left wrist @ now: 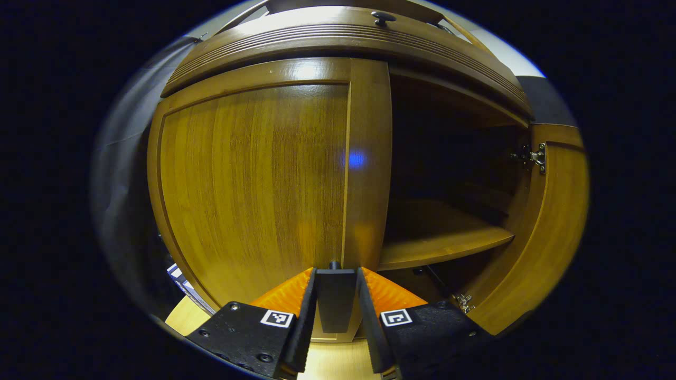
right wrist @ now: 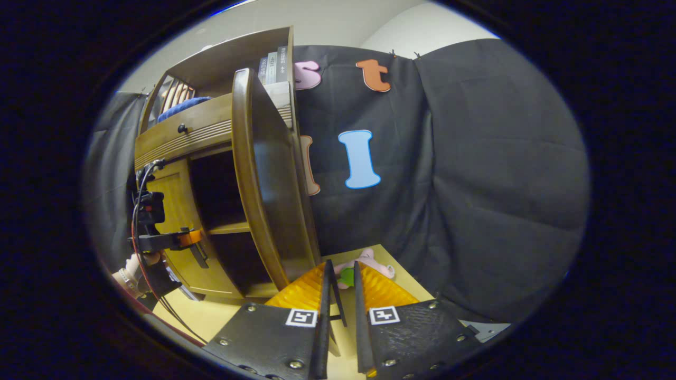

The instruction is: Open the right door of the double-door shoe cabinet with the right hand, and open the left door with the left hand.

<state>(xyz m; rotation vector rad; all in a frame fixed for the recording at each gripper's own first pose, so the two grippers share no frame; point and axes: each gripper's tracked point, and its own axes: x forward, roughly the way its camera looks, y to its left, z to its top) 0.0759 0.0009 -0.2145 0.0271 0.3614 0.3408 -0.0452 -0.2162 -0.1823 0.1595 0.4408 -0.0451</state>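
Note:
The wooden shoe cabinet (left wrist: 338, 39) fills the left gripper view. Its left door (left wrist: 253, 184) is closed, and my left gripper (left wrist: 336, 311) is shut on that door's dark handle (left wrist: 336, 298). The right door (left wrist: 554, 221) is swung wide open, baring an inner shelf (left wrist: 438, 243). In the right gripper view the right door (right wrist: 264, 184) shows nearly edge-on. A thin dark handle (right wrist: 336, 295) stands between the fingers of my right gripper (right wrist: 342, 301), against the left finger (right wrist: 323, 306), with a gap on its other side. Farther off, the left gripper (right wrist: 174, 240) and a hand (right wrist: 138, 261) are at the left door.
A drawer with a dark knob (right wrist: 182, 127) runs above the doors. Books (right wrist: 274, 66) and a blue thing (right wrist: 182, 108) sit on top of the cabinet. A pink and green soft toy (right wrist: 362, 266) lies on the pale floor beyond the right gripper. Black cloth hangs behind.

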